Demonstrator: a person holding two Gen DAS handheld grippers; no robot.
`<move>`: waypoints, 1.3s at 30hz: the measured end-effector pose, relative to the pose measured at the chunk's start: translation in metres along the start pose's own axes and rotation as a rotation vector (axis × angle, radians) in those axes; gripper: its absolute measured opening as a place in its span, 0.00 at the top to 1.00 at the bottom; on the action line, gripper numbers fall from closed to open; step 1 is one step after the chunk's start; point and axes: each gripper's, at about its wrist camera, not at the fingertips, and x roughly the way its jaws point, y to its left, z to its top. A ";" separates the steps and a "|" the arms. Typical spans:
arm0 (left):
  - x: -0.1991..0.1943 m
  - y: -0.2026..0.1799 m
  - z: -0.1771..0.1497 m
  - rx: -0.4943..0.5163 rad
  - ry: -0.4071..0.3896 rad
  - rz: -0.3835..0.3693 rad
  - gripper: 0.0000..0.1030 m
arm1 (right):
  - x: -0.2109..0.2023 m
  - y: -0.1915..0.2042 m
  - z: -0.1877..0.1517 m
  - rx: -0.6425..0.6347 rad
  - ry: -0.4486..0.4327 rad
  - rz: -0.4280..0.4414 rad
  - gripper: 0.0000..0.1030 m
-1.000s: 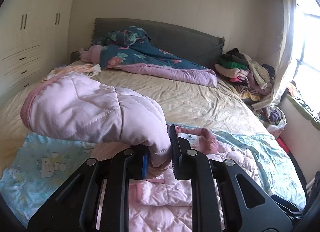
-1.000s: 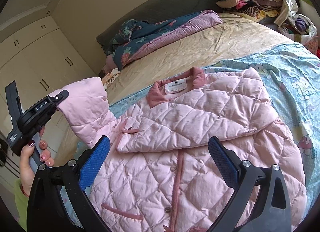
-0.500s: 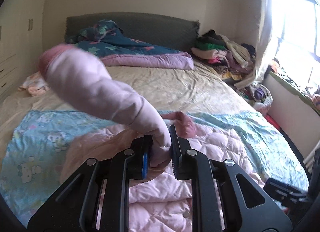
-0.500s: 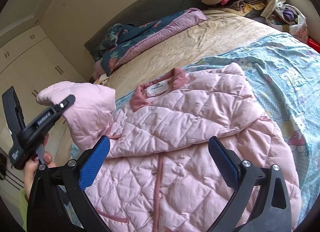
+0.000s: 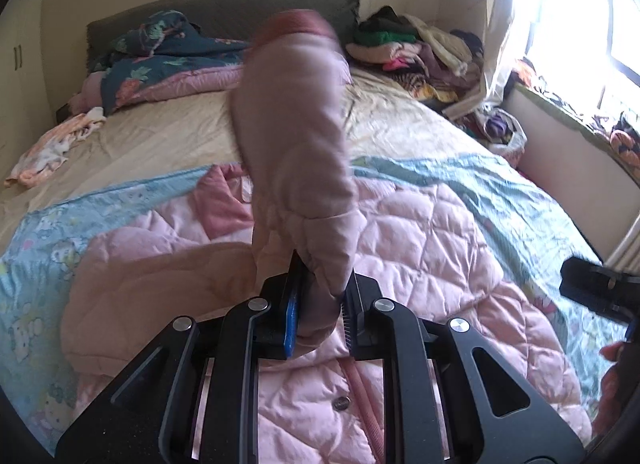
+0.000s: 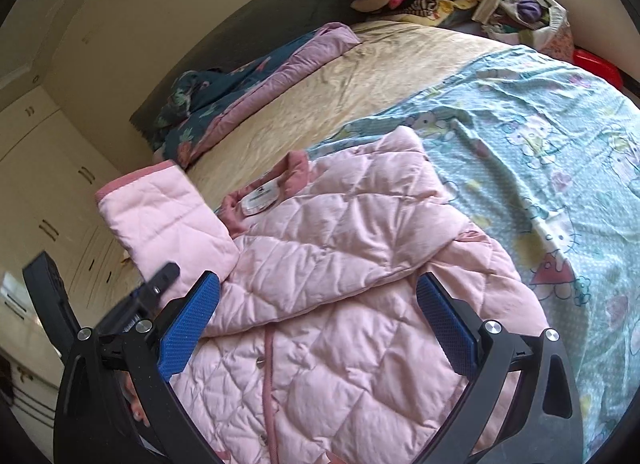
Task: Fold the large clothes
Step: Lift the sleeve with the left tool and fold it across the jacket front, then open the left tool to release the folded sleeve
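Bed (image 6: 400,76): beige sheet, grey headboard; carries everything below.

Blue cartoon-print sheet (image 6: 540,136): spread across the near half of the bed, under the jacket.

Floral quilt (image 5: 168,64): bunched against the headboard, well apart from the work.

Clothes pile (image 5: 408,44): heaped at the far corner by the window, unsorted; whether any of it belongs to the task cannot be told.

Pink quilted jacket (image 6: 360,284): the task's thing. Lies front up on the blue sheet, collar and label toward the headboard, buttoned placket running toward the viewer. One sleeve is already laid slantwise across the chest.

Other sleeve (image 5: 296,152): lifted off the bed, its darker pink cuff uppermost, hanging above the jacket's body and not yet laid down.

Left tool (image 5: 320,312): jaws nearly closed, pinching a fold of the raised sleeve between the blue pads.

Right tool (image 6: 320,328): jaws wide apart, nothing between them, poised above the jacket's lower front.

Small peach garment (image 5: 56,144): loose on the beige sheet, near the bed's edge.

Progress, as judged: early to middle. First sleeve folded in; second sleeve partway over. Remaining: lay that sleeve across the chest, then fold the body up into a compact stack.
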 end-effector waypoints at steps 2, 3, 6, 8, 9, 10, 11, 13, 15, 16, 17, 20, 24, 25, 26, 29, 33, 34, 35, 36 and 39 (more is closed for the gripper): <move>0.006 -0.005 -0.005 0.017 0.021 -0.008 0.90 | 0.001 -0.004 0.000 0.001 -0.001 -0.008 0.05; 0.010 -0.007 -0.009 0.028 0.031 -0.006 0.89 | 0.001 -0.005 0.000 0.003 0.001 -0.012 0.05; 0.019 -0.013 -0.017 0.053 0.062 -0.007 0.88 | 0.003 -0.009 0.000 0.008 0.003 -0.027 0.05; 0.026 -0.017 -0.023 0.072 0.089 -0.010 0.86 | 0.004 -0.011 -0.001 0.011 0.010 -0.033 0.05; 0.027 -0.019 -0.026 0.084 0.096 -0.006 0.85 | 0.005 -0.012 -0.001 0.011 0.011 -0.036 0.05; 0.029 -0.021 -0.027 0.096 0.105 -0.002 0.81 | 0.005 -0.013 -0.001 0.013 0.013 -0.039 0.05; 0.031 -0.022 -0.029 0.105 0.117 -0.004 0.75 | 0.006 -0.014 -0.001 0.012 0.014 -0.039 0.05; 0.036 -0.025 -0.033 0.130 0.160 0.002 0.46 | 0.007 -0.013 0.000 0.002 0.017 -0.041 0.05; 0.038 -0.032 -0.038 0.167 0.188 0.012 0.23 | 0.008 -0.012 0.000 -0.003 0.022 -0.044 0.05; 0.037 -0.035 -0.041 0.192 0.199 0.011 0.23 | 0.009 -0.012 0.000 -0.002 0.024 -0.043 0.05; 0.036 -0.037 -0.046 0.219 0.211 0.013 0.23 | 0.010 -0.012 0.000 -0.003 0.027 -0.045 0.05; 0.029 -0.038 -0.053 0.247 0.230 -0.014 0.14 | 0.013 -0.010 0.000 -0.008 0.037 -0.047 0.05; 0.015 -0.022 -0.051 0.194 0.237 -0.044 0.09 | 0.020 -0.005 -0.002 -0.015 0.059 -0.044 0.05; 0.012 -0.016 -0.049 0.176 0.232 -0.045 0.09 | 0.024 -0.003 -0.002 -0.016 0.073 -0.037 0.05; 0.007 -0.006 -0.046 0.149 0.224 -0.042 0.09 | 0.027 -0.002 -0.003 -0.019 0.085 -0.038 0.05; -0.003 0.019 -0.037 0.089 0.203 -0.005 0.09 | 0.037 0.005 -0.008 -0.032 0.110 -0.040 0.05; -0.018 0.053 -0.029 0.008 0.168 0.060 0.09 | 0.049 0.017 -0.015 -0.045 0.139 -0.031 0.05; -0.021 0.059 -0.028 -0.001 0.155 0.075 0.09 | 0.053 0.021 -0.017 -0.050 0.147 -0.027 0.05; -0.025 0.065 -0.028 -0.012 0.142 0.091 0.09 | 0.055 0.023 -0.018 -0.052 0.150 -0.022 0.05; -0.028 0.070 -0.028 -0.021 0.137 0.102 0.09 | 0.058 0.026 -0.020 -0.051 0.152 -0.015 0.05; -0.034 0.089 -0.028 -0.065 0.125 0.118 0.09 | 0.066 0.031 -0.024 -0.046 0.171 0.000 0.05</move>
